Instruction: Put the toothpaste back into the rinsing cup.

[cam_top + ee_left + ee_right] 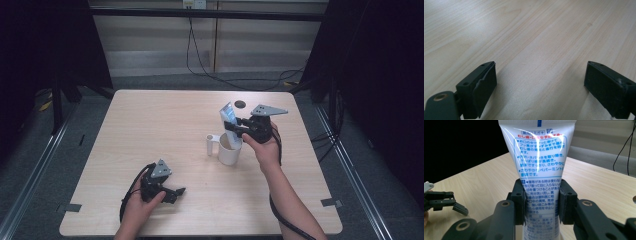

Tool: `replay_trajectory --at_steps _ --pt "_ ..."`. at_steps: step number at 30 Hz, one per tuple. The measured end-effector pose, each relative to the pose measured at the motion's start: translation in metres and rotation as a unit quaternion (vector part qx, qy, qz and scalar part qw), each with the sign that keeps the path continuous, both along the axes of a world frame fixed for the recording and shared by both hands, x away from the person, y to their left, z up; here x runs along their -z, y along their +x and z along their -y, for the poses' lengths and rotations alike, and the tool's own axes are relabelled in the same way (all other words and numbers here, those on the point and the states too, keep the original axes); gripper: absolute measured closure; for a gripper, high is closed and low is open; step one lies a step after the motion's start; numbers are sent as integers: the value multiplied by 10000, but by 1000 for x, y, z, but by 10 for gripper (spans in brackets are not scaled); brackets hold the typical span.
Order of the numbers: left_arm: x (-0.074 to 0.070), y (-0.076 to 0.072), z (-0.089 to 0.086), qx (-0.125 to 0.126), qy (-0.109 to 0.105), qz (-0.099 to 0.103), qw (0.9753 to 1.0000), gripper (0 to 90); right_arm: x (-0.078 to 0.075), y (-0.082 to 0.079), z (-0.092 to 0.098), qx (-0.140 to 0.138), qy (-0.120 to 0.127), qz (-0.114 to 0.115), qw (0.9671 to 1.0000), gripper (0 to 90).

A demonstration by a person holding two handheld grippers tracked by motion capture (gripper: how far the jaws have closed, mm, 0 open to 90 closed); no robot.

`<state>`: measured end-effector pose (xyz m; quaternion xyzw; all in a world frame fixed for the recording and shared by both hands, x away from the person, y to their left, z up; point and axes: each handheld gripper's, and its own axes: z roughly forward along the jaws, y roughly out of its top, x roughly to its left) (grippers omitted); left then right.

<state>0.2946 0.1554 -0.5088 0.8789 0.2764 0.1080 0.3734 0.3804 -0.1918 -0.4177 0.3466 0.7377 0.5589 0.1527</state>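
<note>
A white toothpaste tube (541,165) with blue and red print stands upright between my right gripper's jaws. My right gripper (542,201) is shut on its lower body. From above, the tube (229,116) rises out of a white mug (229,149) with a handle, and my right gripper (239,127) holds it just over the mug's rim. My left gripper (176,192) rests low on the table at the front left, its jaws wide apart with only bare wood between them (540,85).
The light wooden table (160,120) has a small dark round hole (240,104) near its far edge. Cables hang behind the table. The left gripper (447,202) appears far off in the right gripper view.
</note>
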Motion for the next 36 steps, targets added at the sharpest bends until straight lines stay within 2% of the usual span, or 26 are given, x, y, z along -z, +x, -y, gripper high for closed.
replay_trajectory --at_steps 18,36 --pt "0 0 0 -3 -12 3 10000 108 11 -4 -2 -106 -71 -29 9999 640" --pt "0 0 0 6 0 5 10000 108 20 -10 2 -63 -92 -41 9999 634"
